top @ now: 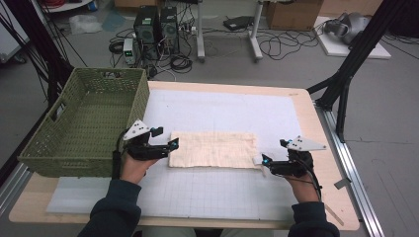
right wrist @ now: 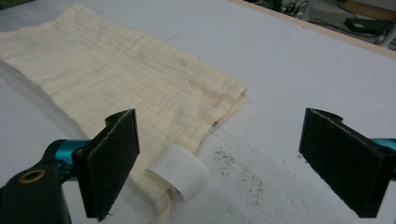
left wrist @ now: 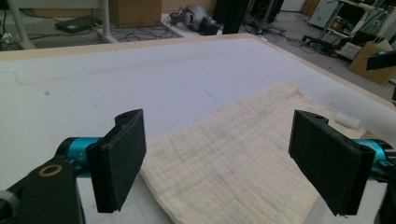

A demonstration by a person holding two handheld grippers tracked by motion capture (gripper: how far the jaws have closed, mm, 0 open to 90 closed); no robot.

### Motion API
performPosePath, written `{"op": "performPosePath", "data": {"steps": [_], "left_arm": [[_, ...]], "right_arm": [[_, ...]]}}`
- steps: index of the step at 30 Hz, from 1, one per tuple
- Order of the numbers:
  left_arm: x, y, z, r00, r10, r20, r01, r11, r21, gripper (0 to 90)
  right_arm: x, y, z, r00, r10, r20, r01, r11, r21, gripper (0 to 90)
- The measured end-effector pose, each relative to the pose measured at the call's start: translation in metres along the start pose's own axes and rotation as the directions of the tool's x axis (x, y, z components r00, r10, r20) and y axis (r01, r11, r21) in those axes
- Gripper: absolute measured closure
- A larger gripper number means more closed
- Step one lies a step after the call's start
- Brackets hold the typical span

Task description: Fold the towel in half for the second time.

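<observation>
cream folded muslin cloth (top: 213, 149): near corners partly hidden | left hand-held gripper (top: 174, 143), right hand-held gripper (top: 262, 161): wide open, empty, at cloth's ends | white mat beyond cloth: bare

Even, dim overhead light, soft shadows beside the cloth (top: 213, 149), slight blur, cool cast in gripper views.
</observation>
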State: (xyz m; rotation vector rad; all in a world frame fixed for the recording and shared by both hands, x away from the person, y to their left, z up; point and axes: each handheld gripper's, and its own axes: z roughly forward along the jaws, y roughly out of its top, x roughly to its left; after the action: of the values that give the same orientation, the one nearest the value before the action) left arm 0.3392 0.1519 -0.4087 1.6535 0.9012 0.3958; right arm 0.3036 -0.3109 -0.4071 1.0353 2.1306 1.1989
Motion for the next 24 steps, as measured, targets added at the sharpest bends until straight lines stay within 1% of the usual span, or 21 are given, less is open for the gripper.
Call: {"op": "performPosePath", "data": {"steps": [2, 5, 7, 8, 9, 10, 11, 12, 13, 15, 18, 19, 20, 22, 24], "left_arm": [[0.001, 0.003, 0.003, 1.0, -0.001, -0.006, 0.001, 1.0, -0.003, 19.6], [0.004, 0.006, 0.009, 0.9999, -0.002, -0.013, 0.002, 0.9997, 0.026, 20.0], [0.005, 0.009, 0.014, 0.9997, 0.012, -0.019, -0.011, 0.999, 0.042, 21.2], [0.005, 0.011, 0.016, 0.9998, 0.015, -0.016, -0.014, 0.9991, 0.04, 21.7], [0.006, 0.012, 0.019, 0.9996, 0.019, -0.023, -0.018, 0.9984, 0.054, 22.6], [0.006, 0.013, 0.021, 0.9992, 0.025, -0.03, -0.023, 0.9976, 0.065, 22.8], [0.007, 0.014, 0.025, 0.9989, 0.028, -0.039, -0.025, 0.9965, 0.08, 23.4], [0.007, 0.014, 0.029, 0.9979, 0.029, -0.058, -0.023, 0.996, 0.086, 24.5], [0.009, 0.016, 0.031, 0.9964, 0.033, -0.078, -0.026, 0.9954, 0.092, 25.6], [0.011, 0.018, 0.036, 0.9946, 0.039, -0.096, -0.03, 0.9954, 0.091, 28.8], [0.014, 0.019, 0.045, 0.9939, 0.044, -0.101, -0.032, 0.9922, 0.12, 31.3], [0.016, 0.018, 0.047, 0.9928, 0.049, -0.109, -0.034, 0.9906, 0.132, 32.4], [0.019, 0.017, 0.052, 0.992, 0.043, -0.118, -0.024, 0.9873, 0.157, 33.9], [0.023, 0.015, 0.056, 0.9899, 0.04, -0.136, -0.014, 0.982, 0.189, 34.8], [0.027, 0.013, 0.06, 0.9868, 0.042, -0.156, -0.009, 0.9787, 0.205, 37.7]], "right_arm": [[0.0, 0.0, 0.0, 1.0, 0.005, -0.001, -0.005, 1.0, 0.001, 11.5], [-0.001, 0.0, 0.0, 1.0, 0.006, 0.0, -0.006, 1.0, -0.002, 11.5], [-0.001, 0.001, 0.0, 1.0, 0.007, -0.002, -0.007, 1.0, -0.004, 11.5], [0.0, 0.001, 0.0, 1.0, 0.009, -0.004, -0.009, 1.0, -0.001, 11.5], [0.0, 0.001, 0.001, 0.9999, 0.01, -0.004, -0.01, 1.0, -0.001, 11.6], [0.0, 0.001, 0.002, 1.0, 0.002, -0.003, -0.002, 1.0, -0.003, 11.5], [0.0, 0.001, 0.002, 0.9999, 0.009, -0.006, -0.009, 1.0, 0.002, 11.5], [0.001, 0.001, 0.002, 1.0, 0.003, -0.005, -0.003, 1.0, 0.001, 11.5], [0.001, 0.001, 0.003, 0.9999, 0.006, -0.009, -0.006, 1.0, 0.004, 11.6], [0.001, 0.001, 0.003, 0.9999, 0.005, -0.01, -0.005, 1.0, 0.005, 11.6], [0.001, 0.001, 0.003, 0.9999, 0.004, -0.012, -0.004, 1.0, 0.006, 11.6], [0.001, 0.001, 0.003, 0.9999, 0.004, -0.012, -0.003, 1.0, 0.005, 11.5], [0.001, 0.001, 0.004, 0.9999, 0.005, -0.013, -0.005, 1.0, 0.008, 11.5], [0.001, 0.001, 0.004, 0.9999, 0.004, -0.013, -0.003, 1.0, 0.01, 11.5], [0.002, 0.001, 0.005, 0.9999, 0.003, -0.017, -0.003, 1.0, 0.012, 11.5]]}}
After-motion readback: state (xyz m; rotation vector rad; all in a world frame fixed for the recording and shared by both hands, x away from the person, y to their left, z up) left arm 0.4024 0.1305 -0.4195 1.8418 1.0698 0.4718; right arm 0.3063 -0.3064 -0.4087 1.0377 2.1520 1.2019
